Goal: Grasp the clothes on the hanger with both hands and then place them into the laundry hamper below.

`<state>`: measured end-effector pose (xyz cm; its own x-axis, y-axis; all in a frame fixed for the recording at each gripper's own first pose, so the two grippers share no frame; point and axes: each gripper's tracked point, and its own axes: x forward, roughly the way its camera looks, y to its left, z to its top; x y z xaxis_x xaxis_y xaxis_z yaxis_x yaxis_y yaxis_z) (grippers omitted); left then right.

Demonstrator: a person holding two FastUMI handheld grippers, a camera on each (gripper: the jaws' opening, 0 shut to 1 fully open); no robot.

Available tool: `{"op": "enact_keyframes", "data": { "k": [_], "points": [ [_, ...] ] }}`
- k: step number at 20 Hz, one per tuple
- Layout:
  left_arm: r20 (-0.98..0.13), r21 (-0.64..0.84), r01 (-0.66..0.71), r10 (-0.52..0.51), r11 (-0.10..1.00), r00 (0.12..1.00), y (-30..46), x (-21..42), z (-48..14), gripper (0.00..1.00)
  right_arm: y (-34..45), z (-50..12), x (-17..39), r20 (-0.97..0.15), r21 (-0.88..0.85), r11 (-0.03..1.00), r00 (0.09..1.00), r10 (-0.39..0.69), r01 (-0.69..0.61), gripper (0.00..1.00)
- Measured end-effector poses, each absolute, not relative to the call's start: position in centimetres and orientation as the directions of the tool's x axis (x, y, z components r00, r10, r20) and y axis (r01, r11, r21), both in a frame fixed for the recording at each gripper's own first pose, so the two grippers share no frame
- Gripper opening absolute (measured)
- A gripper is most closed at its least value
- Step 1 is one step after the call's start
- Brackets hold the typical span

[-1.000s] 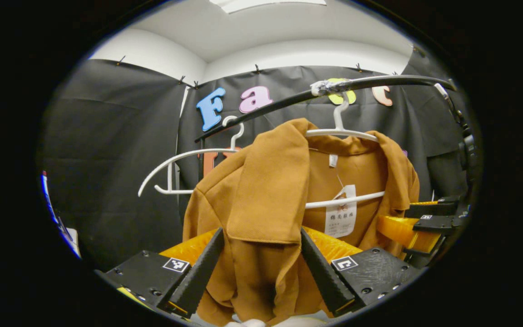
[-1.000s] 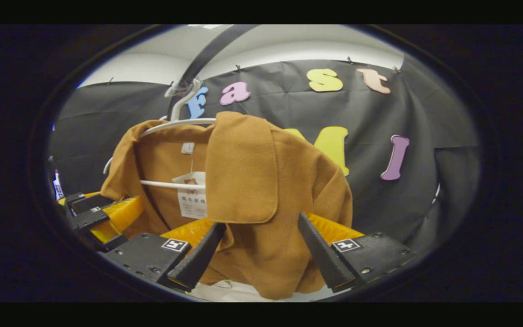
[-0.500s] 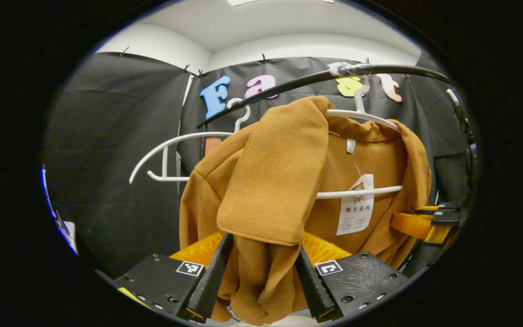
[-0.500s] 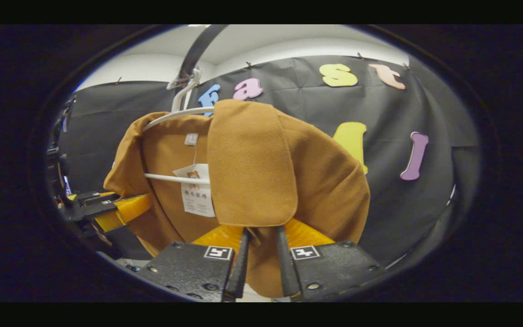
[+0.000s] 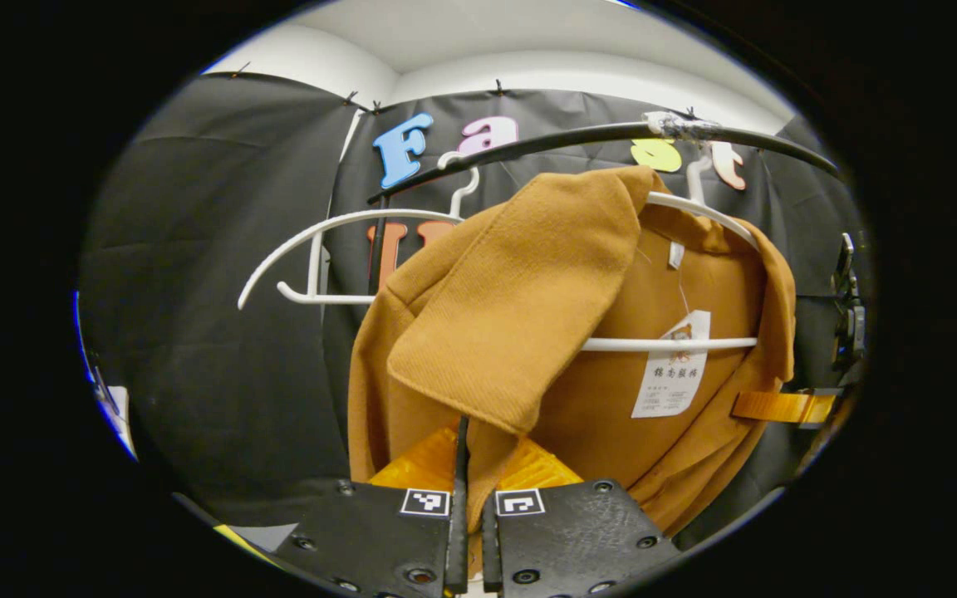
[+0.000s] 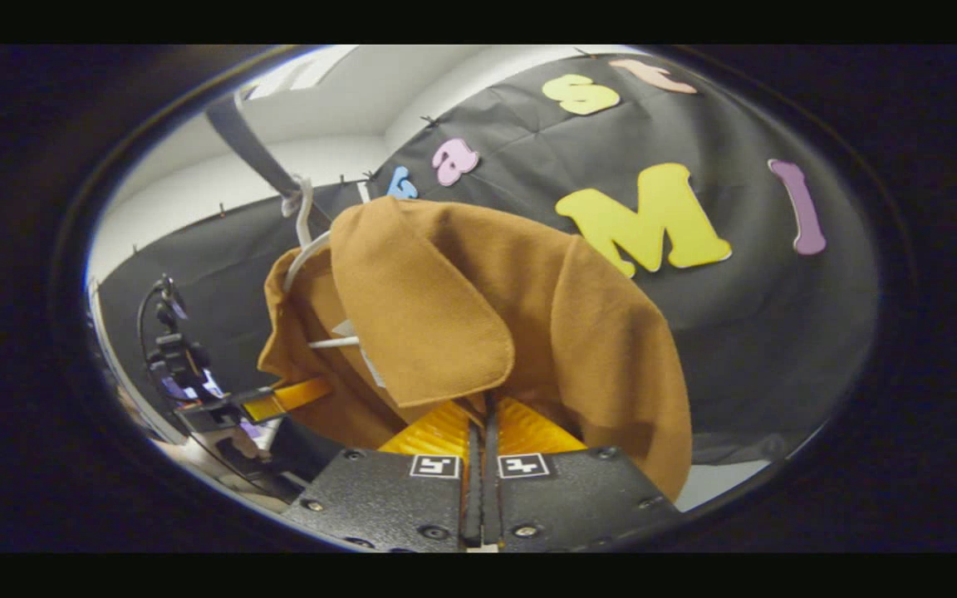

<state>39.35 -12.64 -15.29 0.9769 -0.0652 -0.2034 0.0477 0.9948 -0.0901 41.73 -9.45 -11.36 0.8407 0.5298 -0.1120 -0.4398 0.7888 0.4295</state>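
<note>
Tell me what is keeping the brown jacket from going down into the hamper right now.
The brown jacket hangs on its white hanger, hooked over the black rail. The left gripper and right gripper are each shut on its fabric. The hamper and the path to it are out of view.

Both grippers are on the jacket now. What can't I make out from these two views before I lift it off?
- Hanger arms, both views: mostly under the brown jacket.
- Jacket hem, left gripper view: behind the left gripper; right gripper view: behind the right gripper.
- Paper tag print: too small.
- Rail, right gripper view: blurred and cut off.
</note>
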Motion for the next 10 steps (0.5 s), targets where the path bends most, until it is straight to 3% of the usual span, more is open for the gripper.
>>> {"op": "enact_keyframes", "data": {
  "k": [2, 8, 10],
  "points": [
    [-0.221, -0.108, 0.053, -0.076, 0.993, 0.972, -12.3, 38.4, -15.1, 0.01, -8.6, -9.7, 40.4, -0.042, 0.494, 0.703, 0.793, 0.607, -0.512, 0.05],
    [-0.150, -0.132, -0.010, -0.010, 0.991, 0.989, -8.8, 36.8, -10.4, 0.01, -8.4, -4.8, 37.5, 0.177, 0.615, 0.481, 0.704, 0.688, -0.625, 0.04],
    [-0.104, -0.170, -0.022, 0.004, 0.985, 0.995, -7.4, 36.4, -7.9, 0.00, -8.8, -2.8, 36.7, 0.269, 0.675, 0.353, 0.661, 0.700, -0.648, 0.04]
  ]
}}
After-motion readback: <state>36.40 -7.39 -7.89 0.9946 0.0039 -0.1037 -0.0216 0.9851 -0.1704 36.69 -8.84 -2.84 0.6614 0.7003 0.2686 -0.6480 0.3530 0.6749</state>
